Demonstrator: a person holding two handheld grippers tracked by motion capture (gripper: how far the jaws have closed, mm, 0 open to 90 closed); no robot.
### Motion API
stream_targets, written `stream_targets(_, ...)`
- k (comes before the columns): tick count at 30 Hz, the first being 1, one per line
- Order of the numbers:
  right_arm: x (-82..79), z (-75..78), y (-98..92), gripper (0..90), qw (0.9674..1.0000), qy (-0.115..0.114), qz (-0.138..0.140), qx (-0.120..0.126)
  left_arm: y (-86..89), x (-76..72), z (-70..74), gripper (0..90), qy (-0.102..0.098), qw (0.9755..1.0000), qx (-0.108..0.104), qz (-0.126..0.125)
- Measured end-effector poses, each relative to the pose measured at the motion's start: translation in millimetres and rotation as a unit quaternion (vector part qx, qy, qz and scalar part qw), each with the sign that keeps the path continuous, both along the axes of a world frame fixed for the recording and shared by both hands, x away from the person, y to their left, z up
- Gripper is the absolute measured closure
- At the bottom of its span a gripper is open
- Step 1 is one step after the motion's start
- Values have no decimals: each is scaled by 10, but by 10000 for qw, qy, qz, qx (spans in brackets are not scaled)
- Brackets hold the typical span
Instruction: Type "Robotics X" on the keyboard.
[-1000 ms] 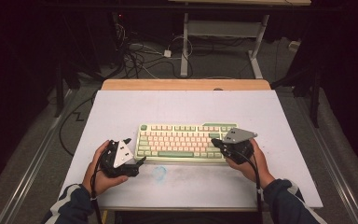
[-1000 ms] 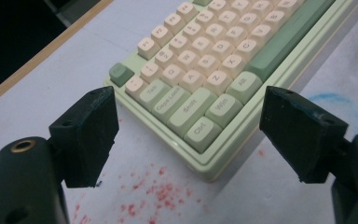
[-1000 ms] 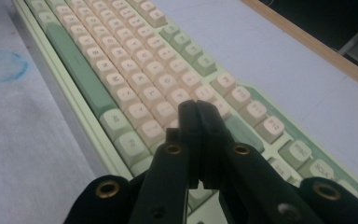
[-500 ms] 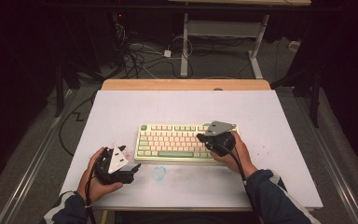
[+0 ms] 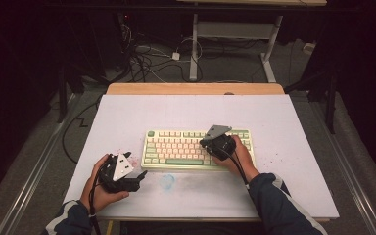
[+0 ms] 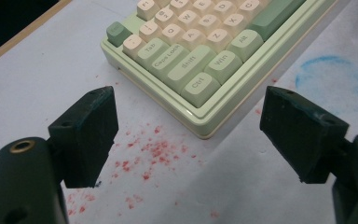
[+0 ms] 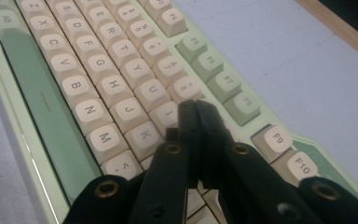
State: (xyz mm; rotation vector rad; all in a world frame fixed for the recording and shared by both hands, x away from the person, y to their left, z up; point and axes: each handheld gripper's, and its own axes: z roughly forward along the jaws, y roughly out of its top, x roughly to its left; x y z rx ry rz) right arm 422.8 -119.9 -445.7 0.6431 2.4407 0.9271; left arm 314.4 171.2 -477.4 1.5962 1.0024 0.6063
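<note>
While right tool (image 7: 196,109) closed over keyboard (image 7: 93,84), left tool (image 6: 186,135) spread

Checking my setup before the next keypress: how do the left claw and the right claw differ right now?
The left claw stands wide open, nothing between its jaws; the right claw is shut, jaws pressed together. The left claw sits off the keyboard, over the red-speckled white table near the Ctrl corner; the right claw is over the keys, its tip by the I and K keys. Both have black jaws.
</note>
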Motion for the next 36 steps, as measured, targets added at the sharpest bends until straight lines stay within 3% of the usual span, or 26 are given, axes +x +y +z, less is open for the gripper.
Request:
stream_targets(9, 3, -28, 15, 900, 9999, 66, 28, -118, -15, -1, -19, 182, 42, 10000, 45, -32)
stream_targets(21, -109, 175, -144, 885, 9984, -209, -33, 521, -34, 0, -39, 195, 64, 9999, 118, -55)
stream_targets(26, -204, 286, -223, 792, 9961, -413, 14, 777, -30, -4, -37, 200, 89, 9999, 120, -48)
stream_targets(27, -254, 337, -256, 704, 9945, -561, -24, 885, -30, -4, -37, 204, 94, 9999, 121, -51)
stream_targets(30, -320, 393, -304, 638, 9926, -669, 8, 1011, -28, -6, -38, 205, 89, 9998, 138, -58)
stream_targets(32, -401, 454, -365, 532, 9904, -800, 16, 1128, -29, -2, -42, 205, 103, 9998, 143, -49)
stream_targets(33, -401, 454, -365, 532, 9904, -800, 16, 1128, -30, -1, -43, 205, 109, 9998, 138, -46)
stream_targets(36, -486, 500, -443, 418, 9883, -975, -52, 1170, -33, -3, -41, 206, 106, 9998, 141, -55)
